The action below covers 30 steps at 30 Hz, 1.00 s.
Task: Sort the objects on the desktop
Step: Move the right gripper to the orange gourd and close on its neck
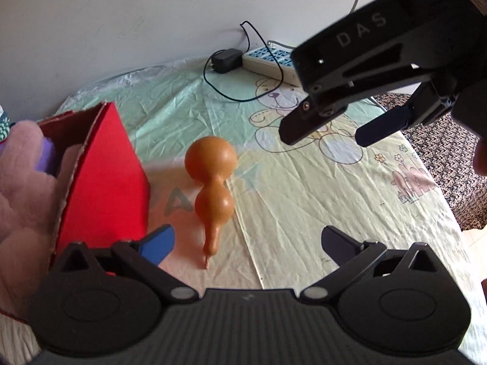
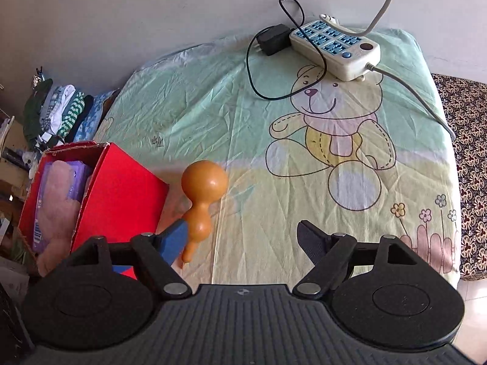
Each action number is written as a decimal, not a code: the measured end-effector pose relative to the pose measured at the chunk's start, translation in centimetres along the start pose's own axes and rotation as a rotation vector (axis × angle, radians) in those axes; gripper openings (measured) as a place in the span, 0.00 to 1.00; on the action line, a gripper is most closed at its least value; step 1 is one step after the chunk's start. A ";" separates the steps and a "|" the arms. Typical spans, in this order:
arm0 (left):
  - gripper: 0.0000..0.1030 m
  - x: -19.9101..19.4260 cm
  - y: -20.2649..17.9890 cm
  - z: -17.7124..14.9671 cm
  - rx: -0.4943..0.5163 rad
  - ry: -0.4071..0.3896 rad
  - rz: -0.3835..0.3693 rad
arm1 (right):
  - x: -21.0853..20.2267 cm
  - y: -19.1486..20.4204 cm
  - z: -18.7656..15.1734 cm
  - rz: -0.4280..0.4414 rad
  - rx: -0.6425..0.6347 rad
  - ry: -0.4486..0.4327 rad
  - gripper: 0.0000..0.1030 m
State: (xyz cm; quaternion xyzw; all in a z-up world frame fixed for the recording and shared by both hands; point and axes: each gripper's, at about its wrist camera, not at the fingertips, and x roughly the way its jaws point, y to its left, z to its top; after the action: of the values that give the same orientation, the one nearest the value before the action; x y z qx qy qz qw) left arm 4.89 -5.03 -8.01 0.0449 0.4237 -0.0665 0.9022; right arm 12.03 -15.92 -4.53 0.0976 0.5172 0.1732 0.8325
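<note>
Lying just ahead of the left tongs (image 1: 248, 245), between their spread fingers and nearer the blue left one, is an orange gourd (image 1: 212, 182), stem end toward the camera and wide bulb away, flat on the bear-print cloth (image 1: 304, 200) that covers the counter. These tongs are released and grasp nothing. Close to their left stands a red cardboard box (image 1: 106, 182), open at the top; a pink plush toy (image 1: 21, 182) fills it and bulges over the near rim, with a purple packet (image 1: 47, 153) wedged behind it. From the right wrist view the same box (image 2: 121, 200) shows the plush (image 2: 57, 200) lying on the purple packet (image 2: 76, 172), whose barcode faces up.

The right tongs (image 1: 328, 135) hang above the cloth, ahead and to the right of the left pair, fingers parted and empty; in their own view (image 2: 240, 243) the gourd (image 2: 202, 196) sits by their left finger, beside the box wall.

Farther on, near the wall, rest a black adapter (image 2: 274, 40) with its looping cord and a white power strip (image 2: 336, 50) with blue sockets.
</note>
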 end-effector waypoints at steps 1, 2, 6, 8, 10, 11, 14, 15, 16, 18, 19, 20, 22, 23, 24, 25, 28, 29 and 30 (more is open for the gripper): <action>0.99 0.5 0.1 0.1 -0.006 0.005 0.009 | 0.6 0.0 0.3 0.010 -0.002 0.028 0.83; 0.99 0.8 0.1 0.0 -0.009 0.011 0.020 | 1.3 0.1 0.7 0.021 -0.003 0.056 0.85; 0.99 2.3 0.5 -0.3 -0.014 0.022 0.058 | 3.6 1.1 1.3 0.051 -0.026 0.134 0.86; 0.99 3.1 0.8 -0.4 -0.025 0.031 0.067 | 4.6 1.7 1.6 0.063 -0.026 0.157 0.86; 0.99 3.7 0.9 -0.5 -0.030 0.035 0.066 | 5.6 2.2 2.1 0.070 -0.018 0.173 0.86; 0.99 3.9 0.9 -0.5 -0.027 0.033 0.071 | 6.1 2.4 2.2 0.075 -0.022 0.183 0.86; 0.97 4.4 1.0 -0.7 -0.011 0.017 0.074 | 7.5 3.3 2.6 0.073 -0.057 0.223 0.84; 0.94 4.7 1.0 -0.8 -0.005 0.017 0.070 | 8.0 3.6 2.8 0.073 -0.069 0.236 0.82; 0.88 4.9 1.1 -0.9 0.001 0.016 0.066 | 8.5 3.9 2.9 0.073 -0.080 0.249 0.80; 0.70 5.5 1.6 -1.0 -0.008 0.029 0.043 | 9.1 4.3 3.0 0.075 -0.094 0.264 0.75; 0.63 5.8 2.0 -1.1 -0.021 0.041 0.024 | 9.4 4.4 3.0 0.074 -0.099 0.269 0.73; 0.63 6.1 2.4 -1.1 -0.034 0.053 0.006 | 9.7 4.5 3.1 0.075 -0.104 0.270 0.67; 0.62 6.2 3.2 -0.9 -0.064 0.051 -0.010 | 10.2 4.4 3.2 0.084 -0.100 0.273 0.59; 0.64 6.3 3.3 -0.8 -0.064 0.049 -0.009 | 10.5 4.3 3.3 0.093 -0.090 0.275 0.58; 0.66 6.5 3.4 -0.7 -0.061 0.047 0.000 | 10.7 4.2 3.3 0.100 -0.080 0.277 0.58; 0.70 6.6 3.5 -0.6 -0.058 0.044 0.009 | 10.9 4.2 3.3 0.105 -0.074 0.279 0.58; 0.72 6.8 3.6 -0.6 -0.055 0.035 0.009 | 11.6 4.1 3.4 0.120 -0.057 0.284 0.49; 0.71 6.9 3.6 -0.6 -0.054 0.032 0.009 | 11.8 4.0 3.4 0.126 -0.053 0.286 0.42; 0.71 6.9 3.6 -0.6 -0.053 0.029 0.010 | 11.9 3.9 3.4 0.130 -0.049 0.286 0.39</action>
State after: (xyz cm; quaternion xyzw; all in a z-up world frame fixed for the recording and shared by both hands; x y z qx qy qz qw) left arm 9.42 -1.95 -13.63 0.0241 0.4382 -0.0504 0.8971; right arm 19.19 -7.64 -11.50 0.0849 0.6186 0.2514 0.7396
